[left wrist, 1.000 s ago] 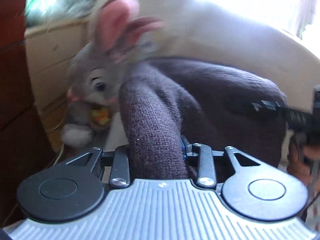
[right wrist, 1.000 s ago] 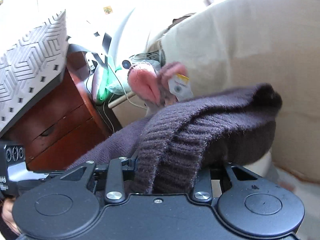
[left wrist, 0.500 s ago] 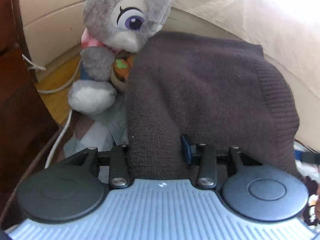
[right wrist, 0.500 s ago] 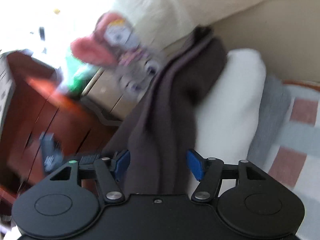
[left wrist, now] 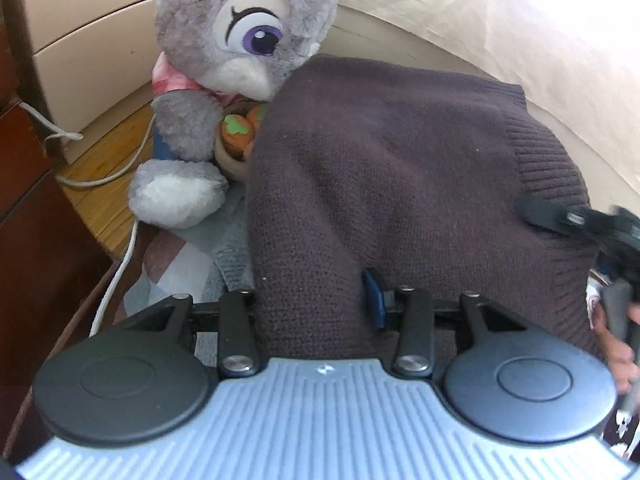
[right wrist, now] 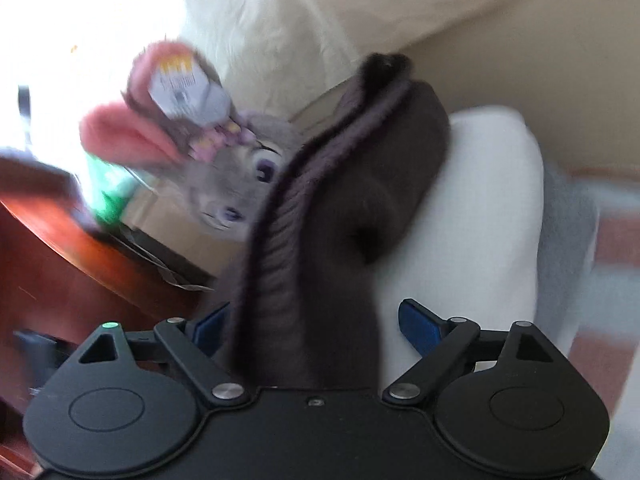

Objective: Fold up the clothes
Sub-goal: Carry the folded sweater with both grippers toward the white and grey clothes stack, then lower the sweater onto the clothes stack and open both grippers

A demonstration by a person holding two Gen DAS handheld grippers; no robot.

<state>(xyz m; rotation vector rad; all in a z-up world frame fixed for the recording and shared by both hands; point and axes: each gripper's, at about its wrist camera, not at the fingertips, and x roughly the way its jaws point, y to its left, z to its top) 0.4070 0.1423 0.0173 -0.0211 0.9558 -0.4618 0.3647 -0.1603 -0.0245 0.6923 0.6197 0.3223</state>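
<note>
The brown sweater [left wrist: 384, 184] is laid over the white pillow [right wrist: 480, 216] at the bed's head edge, its length running straight ahead from both tongs. The left tongs [left wrist: 316, 300] are narrowly closed on its near hem, after loosening a little; the right tongs [right wrist: 316, 320] have just been opened wide, the ribbed edge lying loose between them.

I read this as a home, most likely a bedroom. A grey plush rabbit [left wrist: 236, 52] with a pink bow sits at far left, propped on bedding. Under it I see a patchwork quilt [left wrist: 176, 268] in grey, pale blue and dusty pink. A white pillow [right wrist: 476, 216] lies at right, with cream fabric [left wrist: 500, 28] draped behind. Dark red-brown wooden furniture [right wrist: 60, 272] stands at left beside a wood floor [left wrist: 100, 196], where a white cable [left wrist: 120, 264] trails. A brown knitted sweater [left wrist: 400, 184] lies on the bedding.
</note>
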